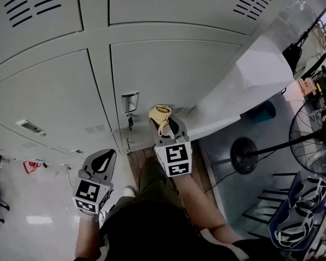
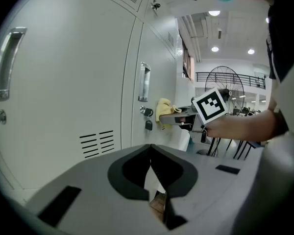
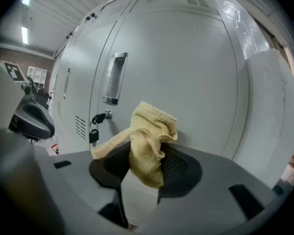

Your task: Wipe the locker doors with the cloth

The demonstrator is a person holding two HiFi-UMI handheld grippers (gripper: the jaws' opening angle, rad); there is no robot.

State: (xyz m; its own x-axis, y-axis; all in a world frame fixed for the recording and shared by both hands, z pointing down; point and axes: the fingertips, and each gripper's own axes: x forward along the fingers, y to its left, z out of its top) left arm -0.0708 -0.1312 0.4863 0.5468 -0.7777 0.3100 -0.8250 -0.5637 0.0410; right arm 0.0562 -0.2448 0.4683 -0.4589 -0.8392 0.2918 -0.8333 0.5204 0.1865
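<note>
Across the upper head view runs a bank of pale grey locker doors [image 1: 168, 75], seen steeply from above, with vent slots near the door edges. Below them are the person's dark trousers [image 1: 152, 211]. To the right, a black floor fan [image 1: 315, 140] stands well apart from the lockers.

The right gripper [image 1: 164, 125] is held up close to one door, low down and just beside that door's recessed metal handle [image 1: 129, 101]. Its jaws pinch a yellow cloth [image 3: 147, 146], which bunches above the jaw tips, with one corner trailing to the left. The cloth sits close against the door panel; whether it touches the metal cannot be told.

The left gripper [image 1: 100, 162] hangs lower and farther from the lockers, its jaws pressed together at the tips with nothing between them.

A small dark tag [image 3: 93, 135] dangles from the lock under the handle.
</note>
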